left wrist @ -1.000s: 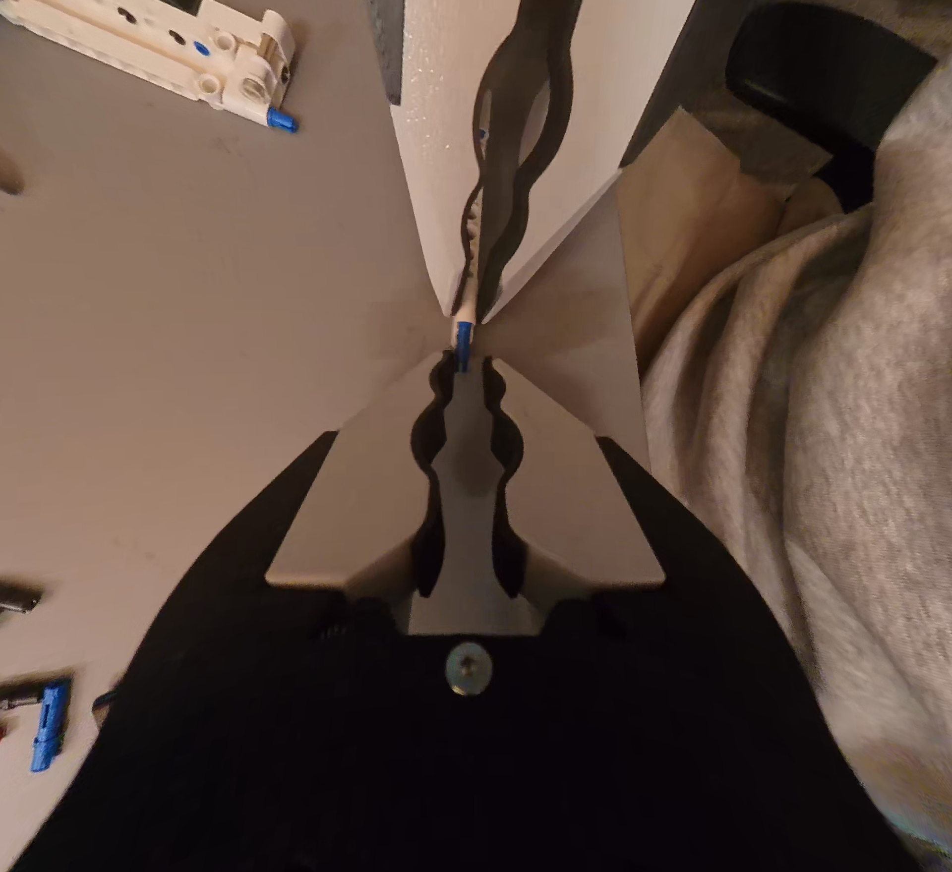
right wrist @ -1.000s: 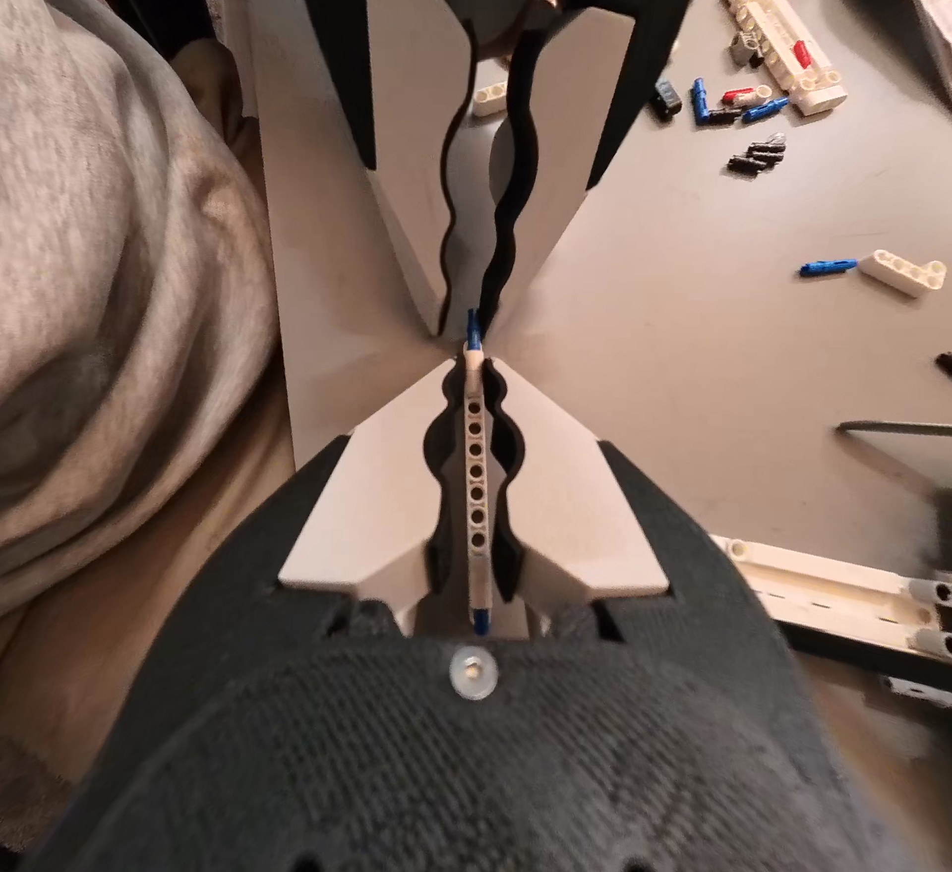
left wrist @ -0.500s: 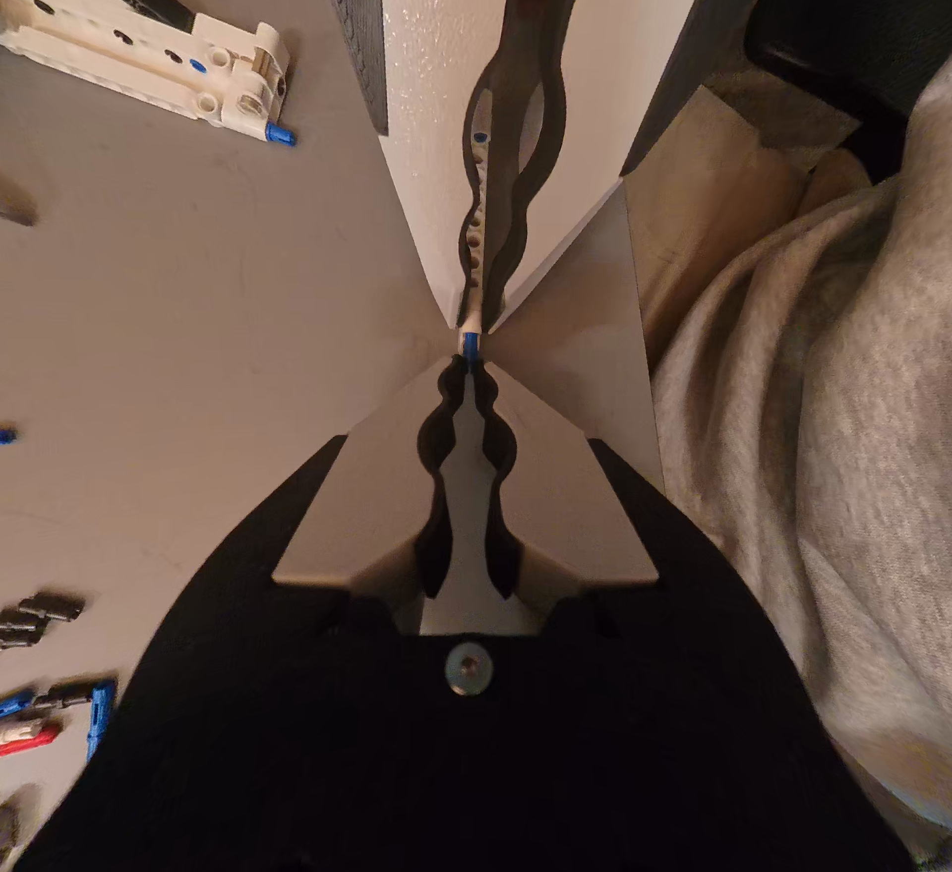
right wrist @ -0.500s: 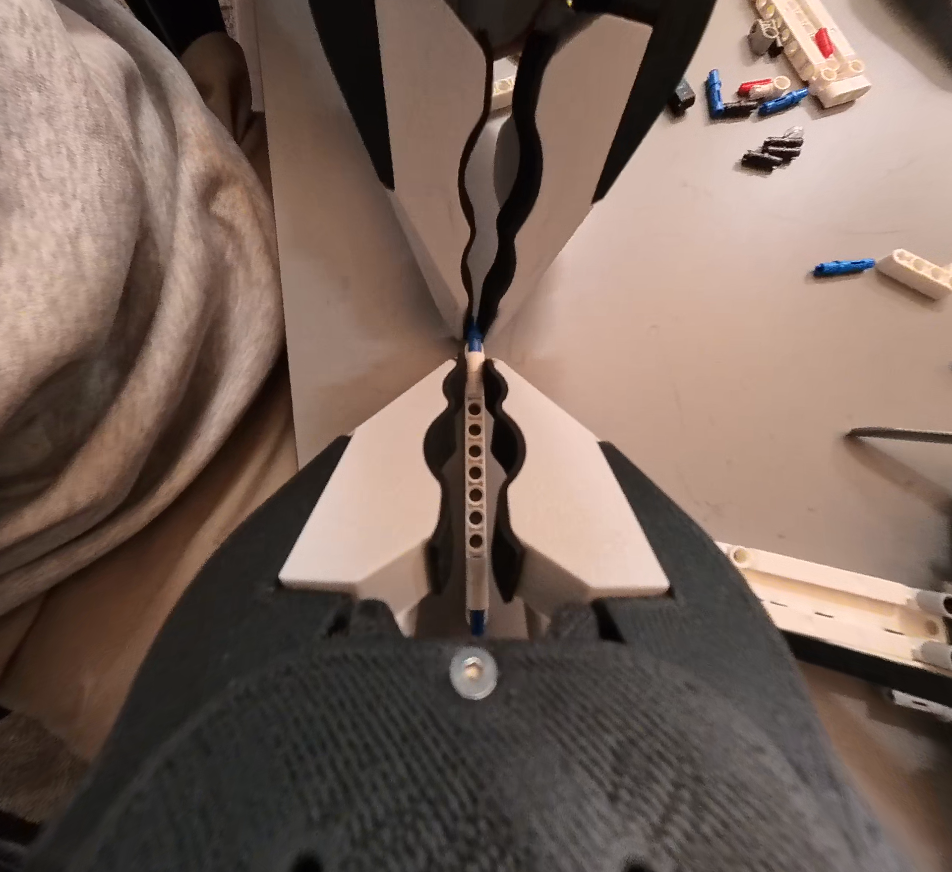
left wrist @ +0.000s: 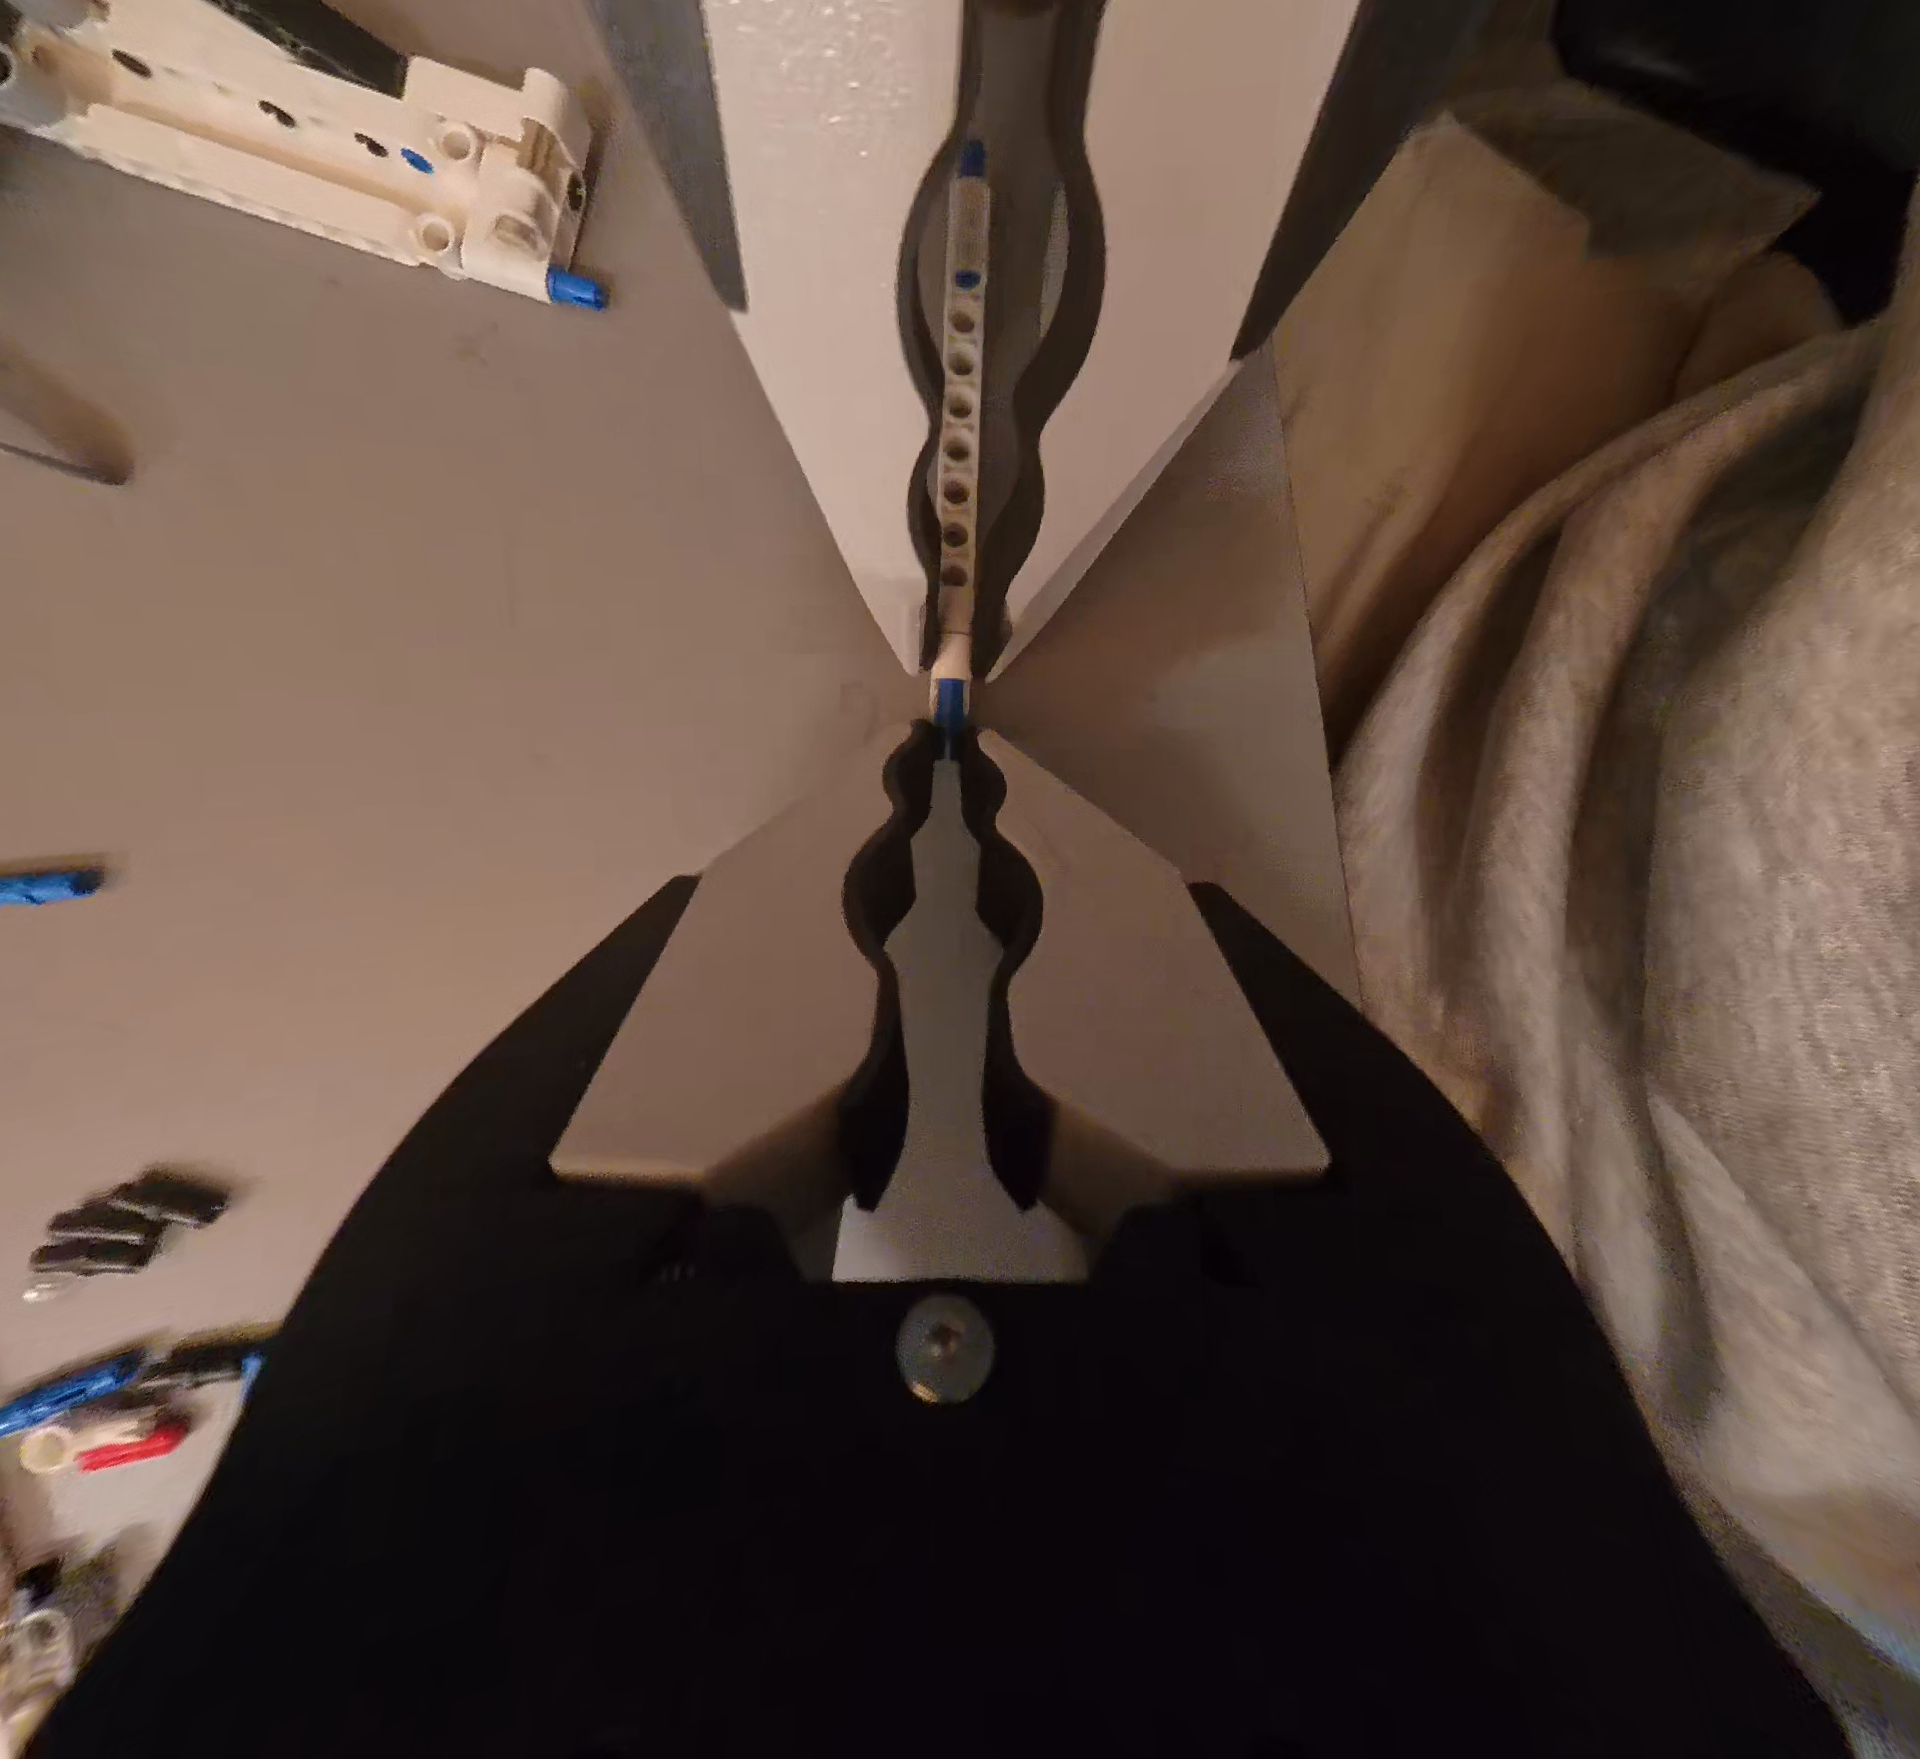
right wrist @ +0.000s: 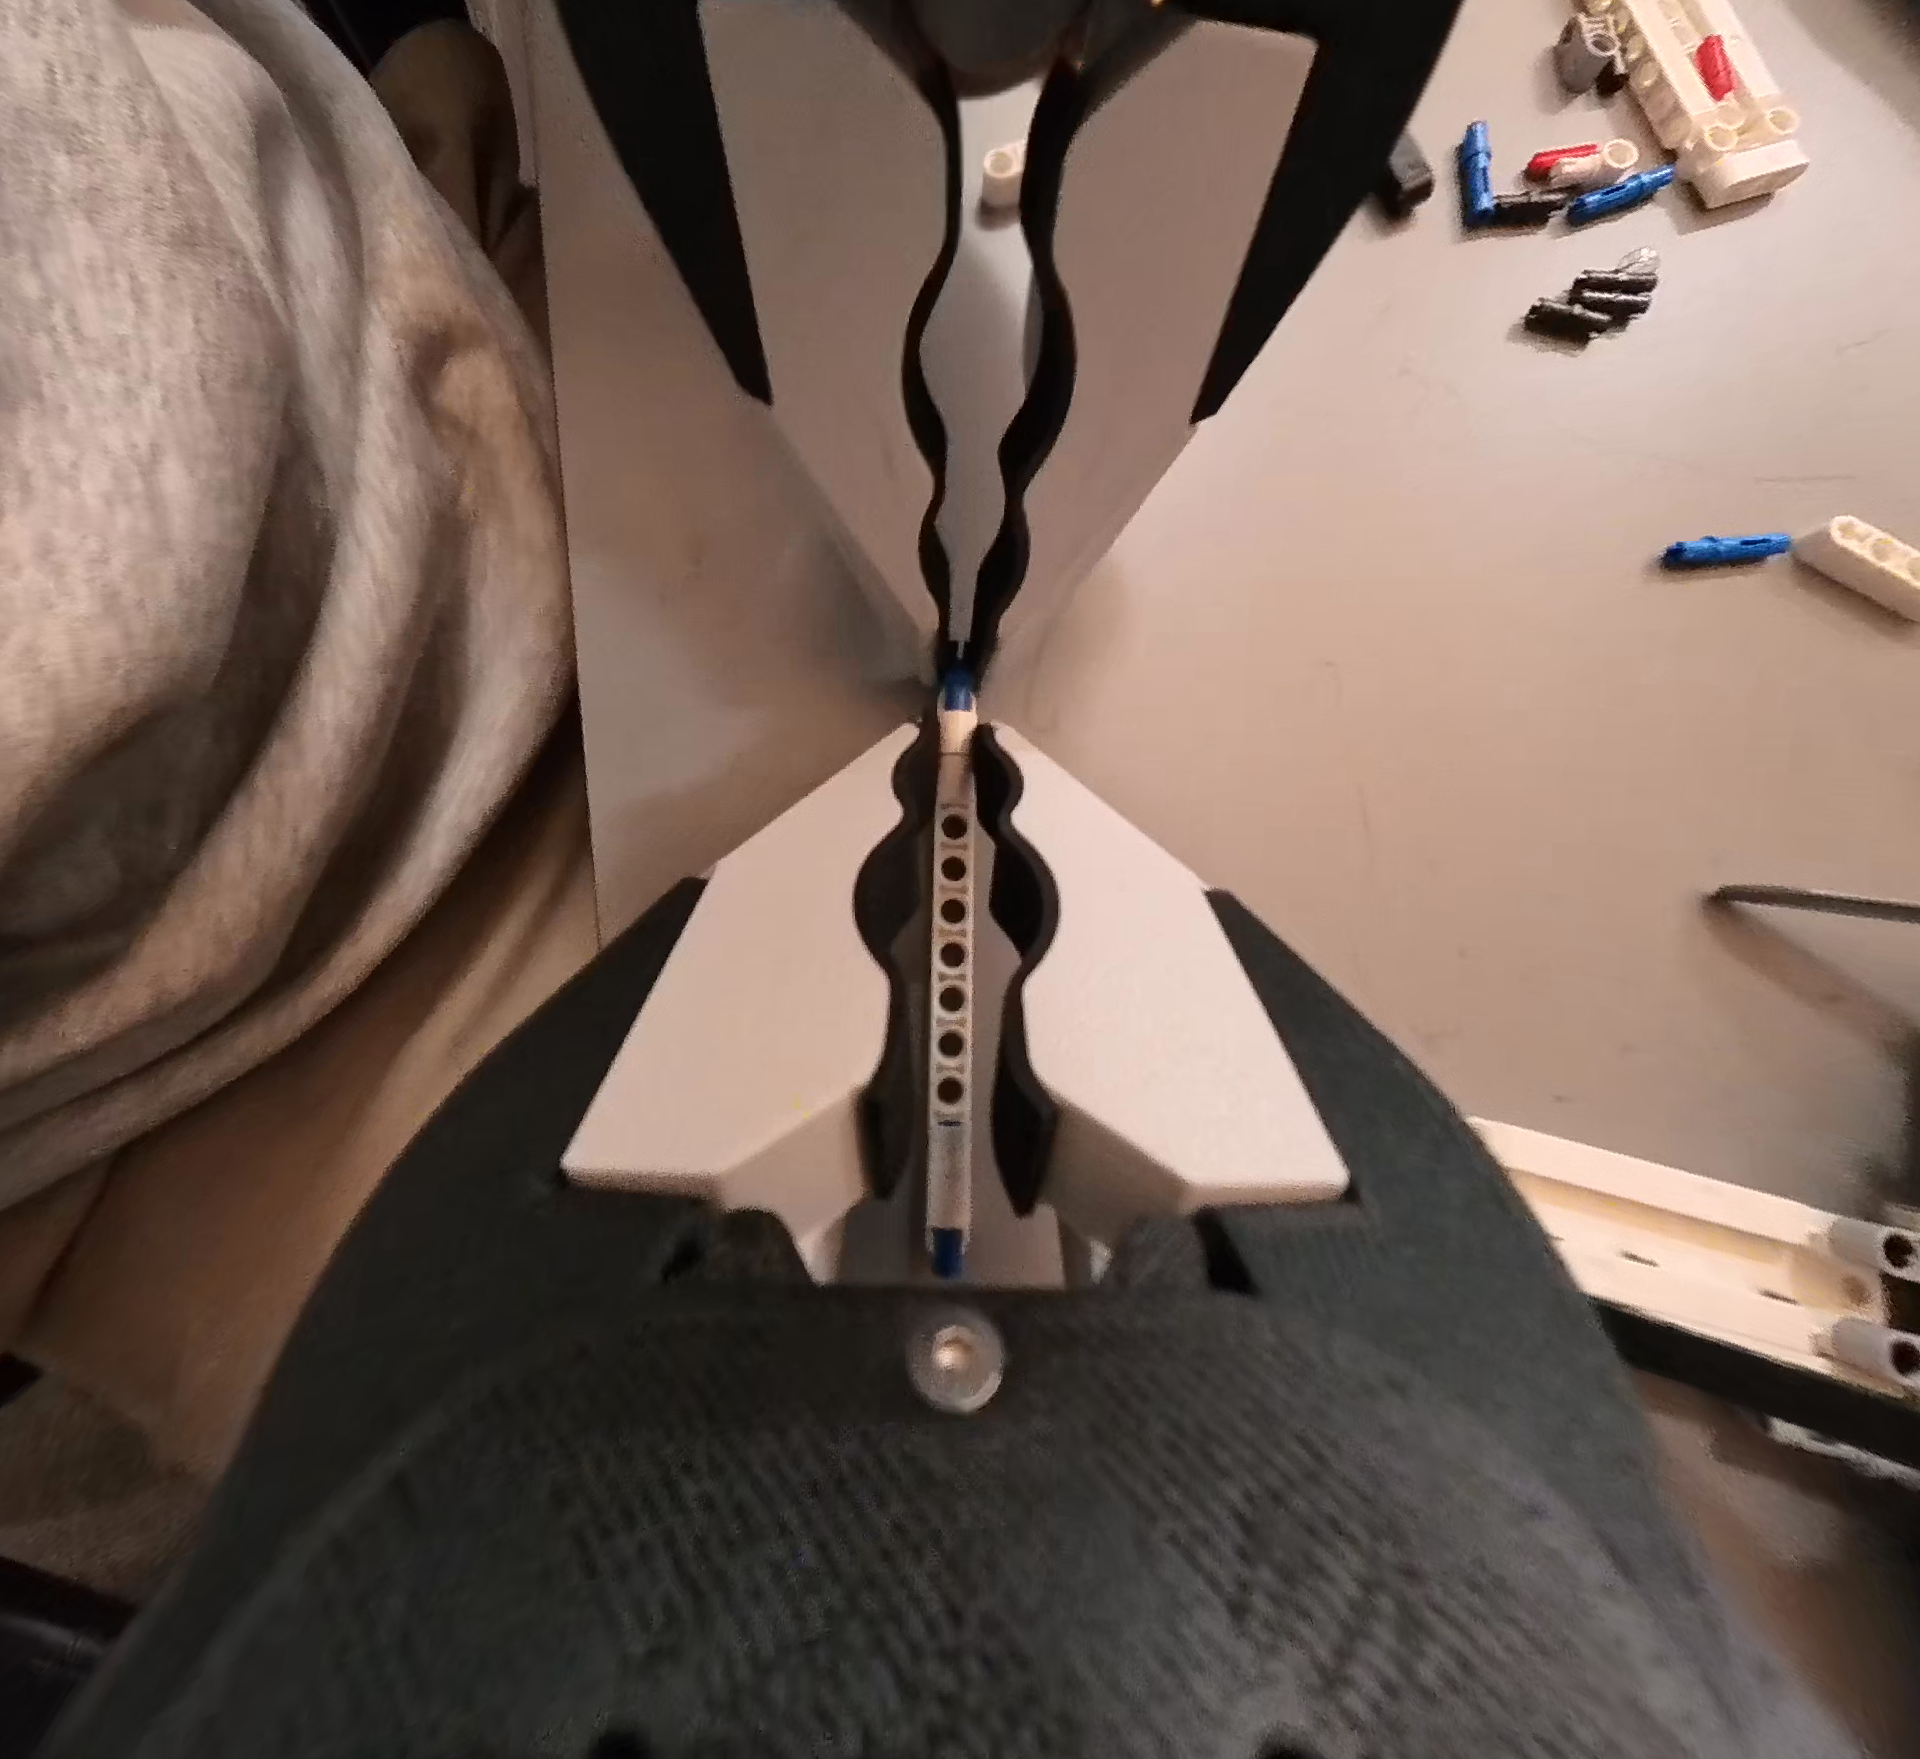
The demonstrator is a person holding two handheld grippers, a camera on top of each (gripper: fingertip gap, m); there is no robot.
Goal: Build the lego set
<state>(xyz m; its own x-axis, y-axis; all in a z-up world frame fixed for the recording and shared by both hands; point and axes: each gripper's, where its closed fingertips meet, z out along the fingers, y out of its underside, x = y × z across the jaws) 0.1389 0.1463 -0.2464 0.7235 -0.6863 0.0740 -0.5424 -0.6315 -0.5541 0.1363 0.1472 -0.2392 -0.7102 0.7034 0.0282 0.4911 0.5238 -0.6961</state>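
My right gripper [right wrist: 956, 735] is shut on a long white beam with a row of holes [right wrist: 951, 961], which lies lengthwise between its fingers. A blue pin [right wrist: 956, 679] sticks out of the beam's front end. My left gripper [left wrist: 948, 741] faces it tip to tip and is shut on that blue pin [left wrist: 948, 703]. In the left wrist view the right gripper [left wrist: 961, 660] comes down from the top with the beam [left wrist: 961, 421], holes facing the camera. A second blue pin [right wrist: 943, 1247] shows at the beam's rear end. Both are held above the table near its edge.
A long white assembly [left wrist: 312, 140] lies on the grey table and also shows in the right wrist view [right wrist: 1714, 1262]. Loose black pins [right wrist: 1590, 301], a blue pin [right wrist: 1725, 549], a short white beam [right wrist: 1860, 561] and a white block with red parts [right wrist: 1673, 36] lie around. A person's grey clothing [left wrist: 1662, 878] is beside the table edge. My two grippers' fingertips are within a few centimetres of each other.
My left gripper's tips have closed onto the blue pin. The beam has turned so its holes face the left camera. Both grippers have shifted slightly over the table.
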